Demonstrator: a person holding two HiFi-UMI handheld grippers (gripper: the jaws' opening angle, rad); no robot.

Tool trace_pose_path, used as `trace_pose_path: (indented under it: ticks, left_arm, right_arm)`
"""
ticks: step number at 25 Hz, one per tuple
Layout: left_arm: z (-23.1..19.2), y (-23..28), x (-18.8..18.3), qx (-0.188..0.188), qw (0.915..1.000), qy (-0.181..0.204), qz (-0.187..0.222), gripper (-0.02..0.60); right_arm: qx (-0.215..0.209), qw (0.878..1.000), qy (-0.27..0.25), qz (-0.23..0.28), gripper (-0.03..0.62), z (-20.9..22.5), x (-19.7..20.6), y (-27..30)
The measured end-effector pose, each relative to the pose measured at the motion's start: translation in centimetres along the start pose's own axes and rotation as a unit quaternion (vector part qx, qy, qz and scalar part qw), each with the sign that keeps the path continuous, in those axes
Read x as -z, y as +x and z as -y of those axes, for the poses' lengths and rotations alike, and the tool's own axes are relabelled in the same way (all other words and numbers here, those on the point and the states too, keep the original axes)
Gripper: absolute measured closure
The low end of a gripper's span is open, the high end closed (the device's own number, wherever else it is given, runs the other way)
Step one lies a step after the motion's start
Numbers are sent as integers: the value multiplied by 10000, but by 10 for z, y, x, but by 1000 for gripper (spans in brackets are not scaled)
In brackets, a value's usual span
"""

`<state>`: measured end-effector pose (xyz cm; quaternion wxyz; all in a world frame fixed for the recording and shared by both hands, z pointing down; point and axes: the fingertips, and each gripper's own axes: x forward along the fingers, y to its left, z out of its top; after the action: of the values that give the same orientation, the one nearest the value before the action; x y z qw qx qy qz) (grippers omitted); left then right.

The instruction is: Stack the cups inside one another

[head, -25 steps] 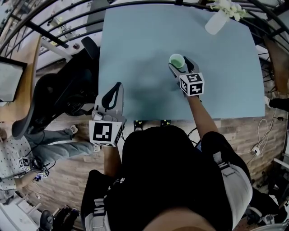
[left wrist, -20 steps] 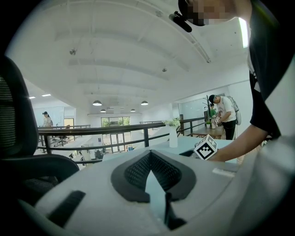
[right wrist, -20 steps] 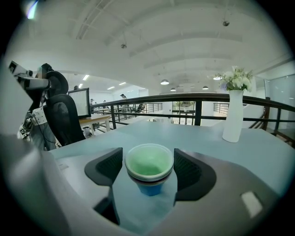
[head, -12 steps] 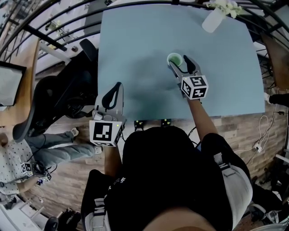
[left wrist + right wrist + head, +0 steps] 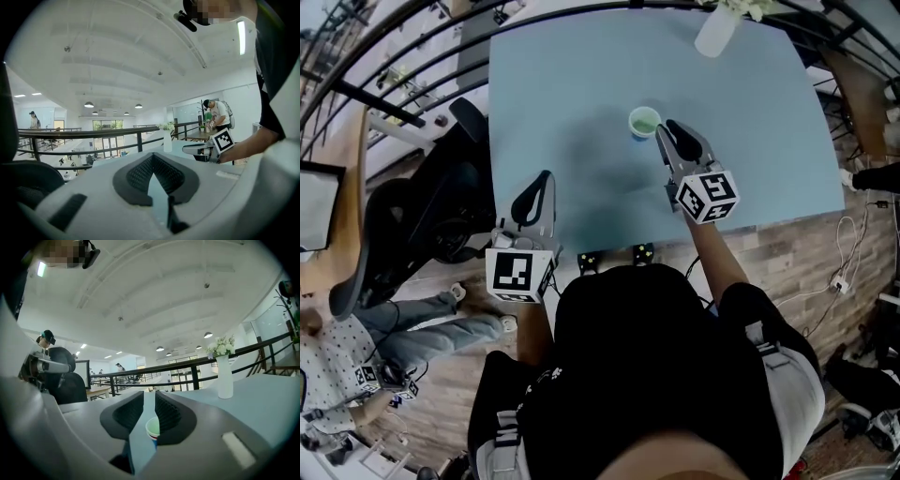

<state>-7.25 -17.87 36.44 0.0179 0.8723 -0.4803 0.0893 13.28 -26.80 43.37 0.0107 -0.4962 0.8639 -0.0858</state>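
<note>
Right gripper [image 5: 668, 131] had just been closing down to a slim gap, nothing in it. Its own view caught the cup [image 5: 153, 429] through that gap; head view showed it on the table [image 5: 581, 94], just beside the tips. Left gripper [image 5: 546, 178] was pinched together, empty.

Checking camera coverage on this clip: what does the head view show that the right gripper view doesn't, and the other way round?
Only the head view shows the wooden floor beside the blue table. Only the right gripper view shows the ceiling lamps overhead. Both show the green cup, the white vase and the table's surface.
</note>
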Motion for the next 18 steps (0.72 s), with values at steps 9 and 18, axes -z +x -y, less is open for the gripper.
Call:
trace_pose_path:
  ticks: [9,18]
  left_arm:
    - [13,9,1,314,9995,-12,27,597]
    - [21,11,0,476,9989,-1,16,597]
  right_arm:
    - [-81,9996,269,89,588,-13,-4,-32]
    - [-135,9999,31,-56,588,-21,-4,-42]
